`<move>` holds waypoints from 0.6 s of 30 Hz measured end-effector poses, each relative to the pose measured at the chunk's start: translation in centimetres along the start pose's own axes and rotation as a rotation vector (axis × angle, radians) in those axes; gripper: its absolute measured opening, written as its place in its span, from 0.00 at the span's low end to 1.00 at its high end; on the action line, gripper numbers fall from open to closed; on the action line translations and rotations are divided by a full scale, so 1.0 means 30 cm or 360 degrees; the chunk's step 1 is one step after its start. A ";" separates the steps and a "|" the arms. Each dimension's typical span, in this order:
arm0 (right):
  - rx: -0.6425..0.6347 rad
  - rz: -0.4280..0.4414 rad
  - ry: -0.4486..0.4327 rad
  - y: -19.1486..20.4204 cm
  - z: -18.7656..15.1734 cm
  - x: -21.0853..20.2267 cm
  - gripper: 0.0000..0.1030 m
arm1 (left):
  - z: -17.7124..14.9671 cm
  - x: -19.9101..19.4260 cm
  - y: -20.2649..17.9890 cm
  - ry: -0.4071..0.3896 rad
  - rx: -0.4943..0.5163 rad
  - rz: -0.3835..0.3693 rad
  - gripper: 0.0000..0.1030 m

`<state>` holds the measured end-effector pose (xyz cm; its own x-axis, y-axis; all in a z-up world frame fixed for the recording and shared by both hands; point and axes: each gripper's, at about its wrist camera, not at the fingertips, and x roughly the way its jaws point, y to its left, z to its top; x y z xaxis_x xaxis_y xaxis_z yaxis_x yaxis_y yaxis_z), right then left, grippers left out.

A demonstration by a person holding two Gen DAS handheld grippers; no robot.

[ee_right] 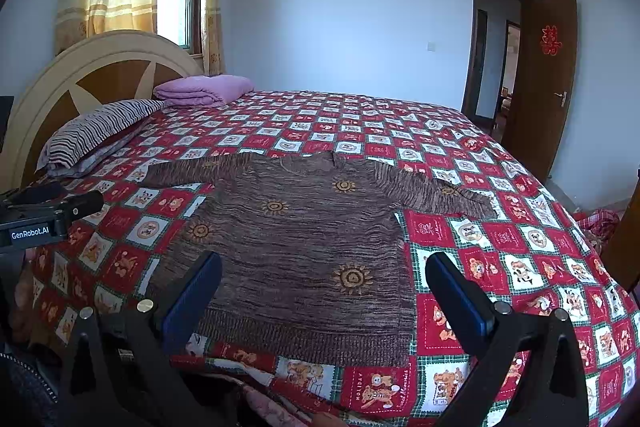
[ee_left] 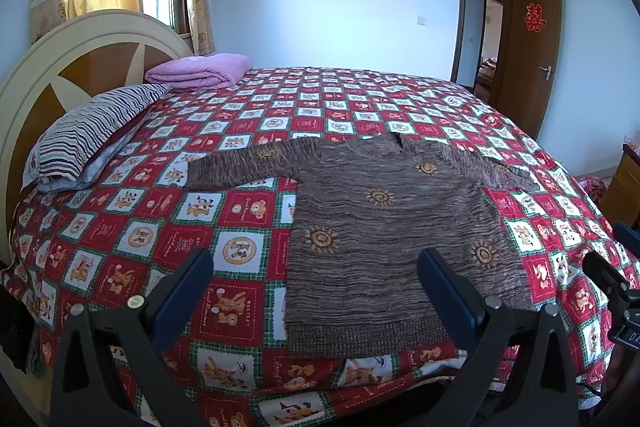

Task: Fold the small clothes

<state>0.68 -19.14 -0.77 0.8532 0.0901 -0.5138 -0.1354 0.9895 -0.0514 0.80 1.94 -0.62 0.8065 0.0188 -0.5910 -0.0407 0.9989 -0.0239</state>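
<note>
Sweater (ee_left: 384, 227) lies flat and fully spread on the checked bedspread (ee_left: 224, 211) near the foot edge of the bed, both sleeves stretched out to the sides — no fold has been made, so by my reading the whole task is still ahead. It is a brown, streaky knit dotted with orange sun motifs, hem toward the cameras, neckline away. Left gripper (ee_left: 316, 291) and right gripper (ee_right: 324, 291) both hover above the hem with jaws spread wide, holding nothing.
</note>
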 end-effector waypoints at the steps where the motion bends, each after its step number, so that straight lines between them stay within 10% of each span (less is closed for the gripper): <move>1: 0.0001 -0.0002 0.0001 0.000 0.000 0.001 0.99 | 0.000 0.000 -0.001 0.0001 0.0001 0.0000 1.00; 18: -0.0001 -0.0001 0.0004 0.007 -0.004 0.001 0.99 | -0.001 -0.001 0.000 0.0000 -0.0001 -0.0001 1.00</move>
<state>0.61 -18.93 -0.92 0.8519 0.0889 -0.5161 -0.1351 0.9894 -0.0526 0.77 1.95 -0.64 0.8067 0.0181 -0.5907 -0.0404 0.9989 -0.0247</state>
